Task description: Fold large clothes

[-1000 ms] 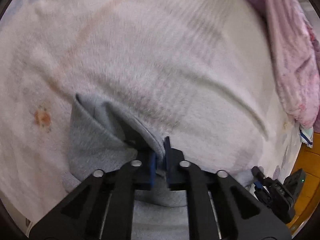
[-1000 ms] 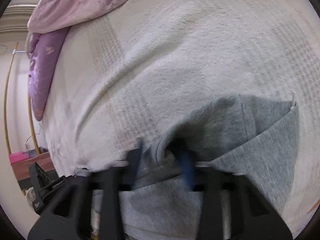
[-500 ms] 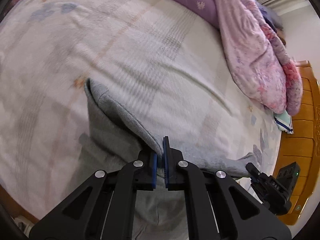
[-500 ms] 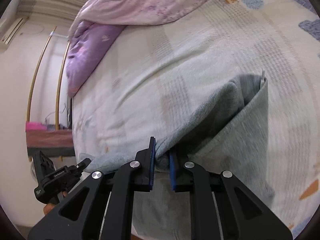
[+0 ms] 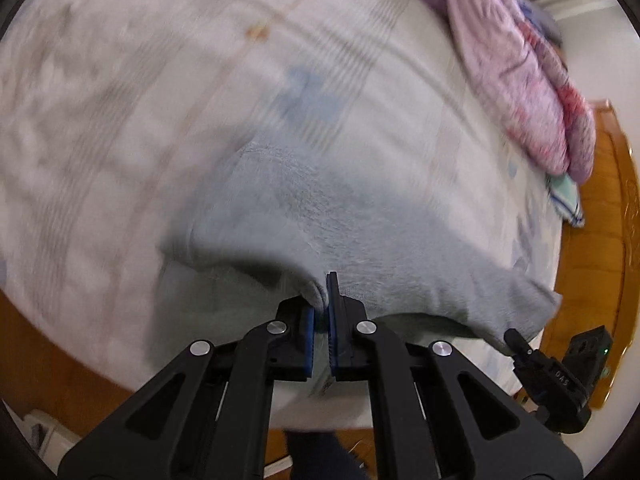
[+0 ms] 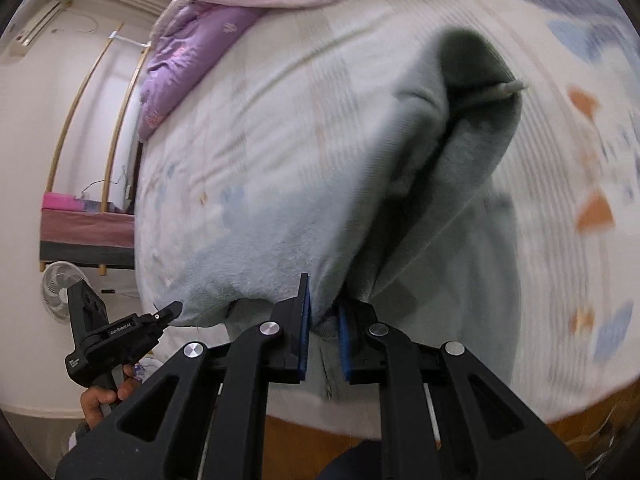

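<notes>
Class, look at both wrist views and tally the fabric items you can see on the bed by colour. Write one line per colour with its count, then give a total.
Grey: 1, the sweatshirt pinched by the left gripper and right gripper
Pink floral: 1, the quilt
Purple: 1, the pillow
Pale patterned: 1, the bedsheet
White and blue checked: 1, the small cloth
Total: 5
</notes>
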A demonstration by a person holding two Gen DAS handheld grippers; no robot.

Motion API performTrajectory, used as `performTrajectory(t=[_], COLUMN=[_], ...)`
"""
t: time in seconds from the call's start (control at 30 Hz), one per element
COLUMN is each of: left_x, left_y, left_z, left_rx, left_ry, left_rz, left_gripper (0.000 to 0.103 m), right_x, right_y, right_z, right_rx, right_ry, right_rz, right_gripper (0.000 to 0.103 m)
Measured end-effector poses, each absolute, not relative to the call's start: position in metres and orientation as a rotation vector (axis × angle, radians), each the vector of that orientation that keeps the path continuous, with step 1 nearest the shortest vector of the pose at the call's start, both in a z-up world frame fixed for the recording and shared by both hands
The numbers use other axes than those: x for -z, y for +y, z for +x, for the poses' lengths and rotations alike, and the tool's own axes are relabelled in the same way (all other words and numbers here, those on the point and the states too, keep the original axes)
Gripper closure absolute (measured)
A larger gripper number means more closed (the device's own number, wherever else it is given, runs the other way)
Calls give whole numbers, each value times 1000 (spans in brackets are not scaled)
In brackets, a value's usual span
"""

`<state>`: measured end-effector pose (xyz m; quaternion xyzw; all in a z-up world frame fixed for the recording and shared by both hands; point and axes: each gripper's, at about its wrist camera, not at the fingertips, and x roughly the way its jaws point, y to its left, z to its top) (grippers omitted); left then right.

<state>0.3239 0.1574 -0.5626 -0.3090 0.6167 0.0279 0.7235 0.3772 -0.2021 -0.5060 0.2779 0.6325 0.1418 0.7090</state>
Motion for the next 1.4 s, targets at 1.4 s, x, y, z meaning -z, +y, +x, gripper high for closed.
performTrajectory(t=[1.4], left_x=[646], left_y=[159], left_z=[276], left_rx=[-204], left_ry=[1471], left_rz=[-485], left_gripper=[71], right_x=[625], right_y=[-251], right_z=[334], right_rx=[-66], right_ry=[1566], right_rz=[274], right_gripper=[103])
